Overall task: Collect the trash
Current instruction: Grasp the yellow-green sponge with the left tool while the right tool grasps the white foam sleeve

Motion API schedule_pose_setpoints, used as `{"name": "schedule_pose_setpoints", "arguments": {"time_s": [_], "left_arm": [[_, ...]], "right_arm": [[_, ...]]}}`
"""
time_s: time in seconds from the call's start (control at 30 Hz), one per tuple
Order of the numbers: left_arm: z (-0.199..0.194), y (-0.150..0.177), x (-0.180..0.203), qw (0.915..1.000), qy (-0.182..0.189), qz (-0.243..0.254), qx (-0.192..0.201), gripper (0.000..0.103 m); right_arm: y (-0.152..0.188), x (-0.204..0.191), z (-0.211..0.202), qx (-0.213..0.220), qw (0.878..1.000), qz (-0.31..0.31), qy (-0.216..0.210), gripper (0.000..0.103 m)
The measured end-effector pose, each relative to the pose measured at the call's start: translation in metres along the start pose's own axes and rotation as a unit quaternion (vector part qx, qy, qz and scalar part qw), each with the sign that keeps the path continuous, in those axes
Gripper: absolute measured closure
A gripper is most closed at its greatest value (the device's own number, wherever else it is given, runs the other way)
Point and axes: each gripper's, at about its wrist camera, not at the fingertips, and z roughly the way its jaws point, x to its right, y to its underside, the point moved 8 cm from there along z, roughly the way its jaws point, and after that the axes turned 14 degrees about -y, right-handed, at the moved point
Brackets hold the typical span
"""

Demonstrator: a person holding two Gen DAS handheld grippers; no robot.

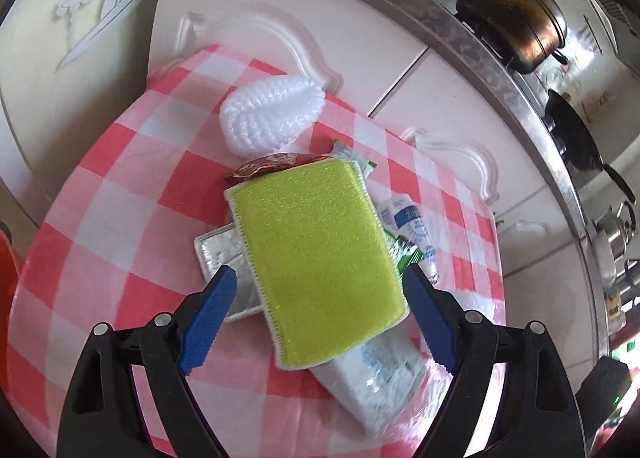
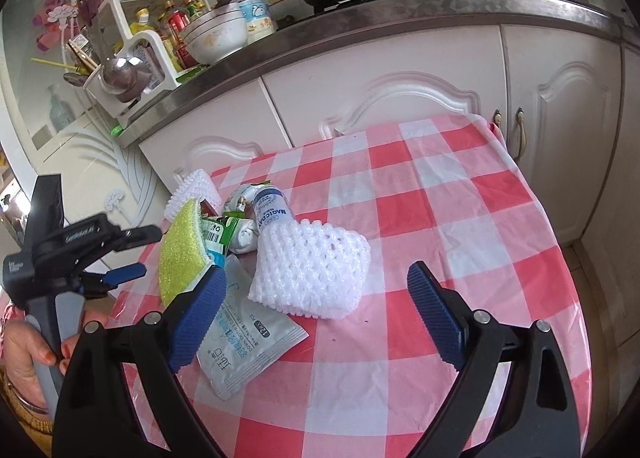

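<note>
Left wrist view: the left gripper (image 1: 320,290) is seen with its jaws wide apart and nothing pinched. The blue ribbed pads (image 1: 208,318) are held on each side of a green sponge (image 1: 320,258), but the sponge is not touched by them. The sponge is fuzzy, with a white stitched edge, and it is laid on top of the trash pile. Under it, a shiny silver packet (image 1: 218,254), a red-brown wrapper (image 1: 264,168), a green wrapper (image 1: 408,254) and a white wipes pack (image 1: 380,374) are only partly seen. A white foam net (image 1: 268,114) is lying behind the sponge.

In the right wrist view, the right gripper (image 2: 316,314) is also spread wide and empty. A second white foam net (image 2: 312,270), soft and full of holes, is lying between its pads and a bit past them. This net is not seen in the other view. The wipes pack (image 2: 248,346) is shown almost whole here, flat and crinkly. A rolled white and blue tube (image 2: 272,210) with blue letters is lying in the pile. The sponge (image 2: 180,254) is seen from its edge, so it looks tilted.

All the trash is lying on a red and white checked tablecloth (image 2: 460,258). The person's hand (image 2: 24,350) on the left gripper's handle is cut off by the picture edge. The small print on the packs cannot be read well.
</note>
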Motion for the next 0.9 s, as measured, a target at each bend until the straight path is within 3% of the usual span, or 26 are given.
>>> {"name": "schedule_pose_setpoints", "arguments": {"time_s": [0.47,0.57,0.9], "left_arm": [[0.031,-0.006,0.01,0.996,-0.086,-0.025,0.004,0.018],[0.036,-0.006,0.009,0.9946,-0.102,-0.016,0.01,0.014],[0.047,-0.004,0.01,0.9926,-0.118,0.007,0.03,0.01]], "right_arm": [[0.007,0.016,0.031,-0.036,0.999,0.005,-0.034,0.011],[0.008,0.018,0.039,-0.041,0.998,0.019,-0.049,0.011],[0.008,0.022,0.059,-0.05,0.998,0.015,-0.046,0.011]]}}
